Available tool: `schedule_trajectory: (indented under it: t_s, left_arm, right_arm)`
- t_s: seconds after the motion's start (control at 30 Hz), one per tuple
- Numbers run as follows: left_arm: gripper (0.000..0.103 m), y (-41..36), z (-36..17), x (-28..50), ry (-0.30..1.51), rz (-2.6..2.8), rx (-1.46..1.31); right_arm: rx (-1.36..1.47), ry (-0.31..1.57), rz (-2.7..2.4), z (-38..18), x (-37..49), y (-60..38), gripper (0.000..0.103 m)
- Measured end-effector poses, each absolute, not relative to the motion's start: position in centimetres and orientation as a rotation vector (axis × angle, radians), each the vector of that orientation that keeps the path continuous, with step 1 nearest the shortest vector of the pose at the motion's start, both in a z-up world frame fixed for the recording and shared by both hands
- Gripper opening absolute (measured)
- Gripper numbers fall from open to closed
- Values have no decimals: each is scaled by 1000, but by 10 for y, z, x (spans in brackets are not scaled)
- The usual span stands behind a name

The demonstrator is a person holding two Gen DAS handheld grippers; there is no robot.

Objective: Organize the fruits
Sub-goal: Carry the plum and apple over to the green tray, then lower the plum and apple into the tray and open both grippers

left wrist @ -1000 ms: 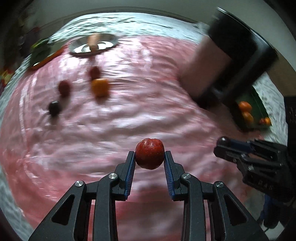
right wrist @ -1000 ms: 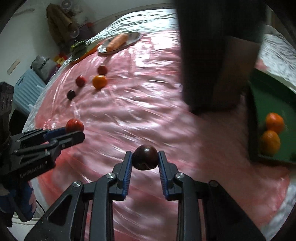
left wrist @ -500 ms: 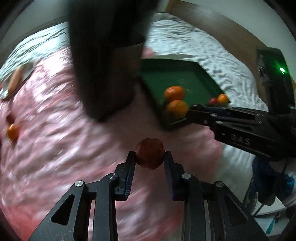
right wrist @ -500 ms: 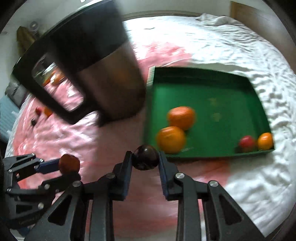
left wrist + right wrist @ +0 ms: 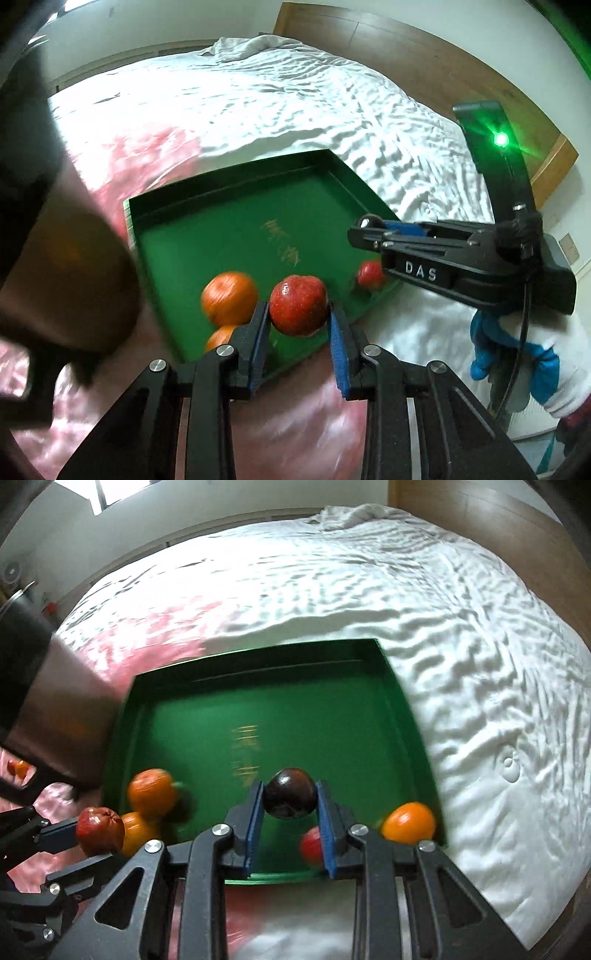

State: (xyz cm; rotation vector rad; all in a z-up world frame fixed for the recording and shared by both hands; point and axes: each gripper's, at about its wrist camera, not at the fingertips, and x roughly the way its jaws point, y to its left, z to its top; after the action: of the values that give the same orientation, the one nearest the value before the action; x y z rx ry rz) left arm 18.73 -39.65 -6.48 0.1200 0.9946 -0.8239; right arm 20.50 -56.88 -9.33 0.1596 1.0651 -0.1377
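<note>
My left gripper is shut on a red apple, held above the near edge of the green tray. My right gripper is shut on a dark plum over the tray's near part. In the tray lie two oranges at the near left, a small red fruit partly hidden behind my right finger, and another orange at the near right corner. The left gripper with the apple shows at the left in the right wrist view; the right gripper shows at the right in the left wrist view.
A steel jug with a black handle stands just left of the tray on the pink cloth. White bedding lies beyond and to the right. A wooden headboard runs behind. More fruit lies far left.
Both grippers have swung right from the pink cloth to the green tray, each still holding its fruit. The jug has passed to the left edge of both views.
</note>
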Motion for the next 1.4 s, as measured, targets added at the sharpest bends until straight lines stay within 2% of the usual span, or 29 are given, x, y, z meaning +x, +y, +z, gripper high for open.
schedule_trajectory:
  t_s: [0.37, 1.4]
  left_arm:
    - [27, -441, -99, 205, 1046, -806, 183]
    - [27, -455, -129, 208, 1111, -757, 255]
  right_arm:
    - [180, 1104, -153, -120, 219, -605, 45]
    - [158, 1141, -157, -142, 225, -616, 46]
